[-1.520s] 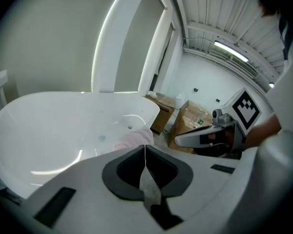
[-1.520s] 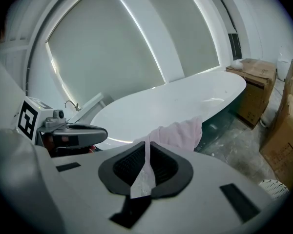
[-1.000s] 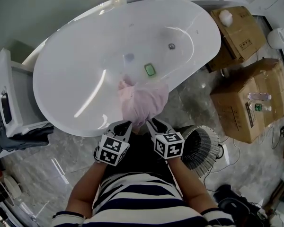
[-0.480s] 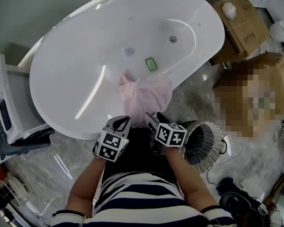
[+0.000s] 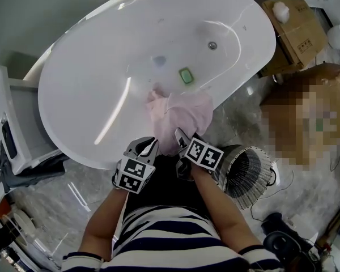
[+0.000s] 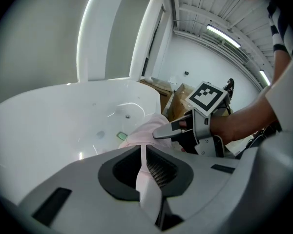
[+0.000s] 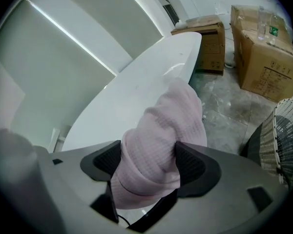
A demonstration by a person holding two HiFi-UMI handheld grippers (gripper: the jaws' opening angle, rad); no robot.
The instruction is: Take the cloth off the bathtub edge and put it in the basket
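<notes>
Cloth [image 7: 158, 145] fills most of the right gripper view, so the tub rim beneath it is covered. In the head view its near end disappears behind both grippers. It is pale pink with a fine waffle weave, bunched into soft folds over the near edge of the bathtub [image 5: 102, 67], a glossy white oval shell. The left gripper [image 5: 148, 147] is clenched on a thin flat fold of the cloth. The right gripper [image 5: 182, 137] has just been spreading its jaws, which now stand wide. A thick roll of the cloth sits loosely between its dark ribbed pads. The basket [image 5: 249, 174], round with pale slatted walls and a dark inside, stands on the grey marbled floor [image 5: 73, 191] just beside the right forearm, which hides part of its rim.
</notes>
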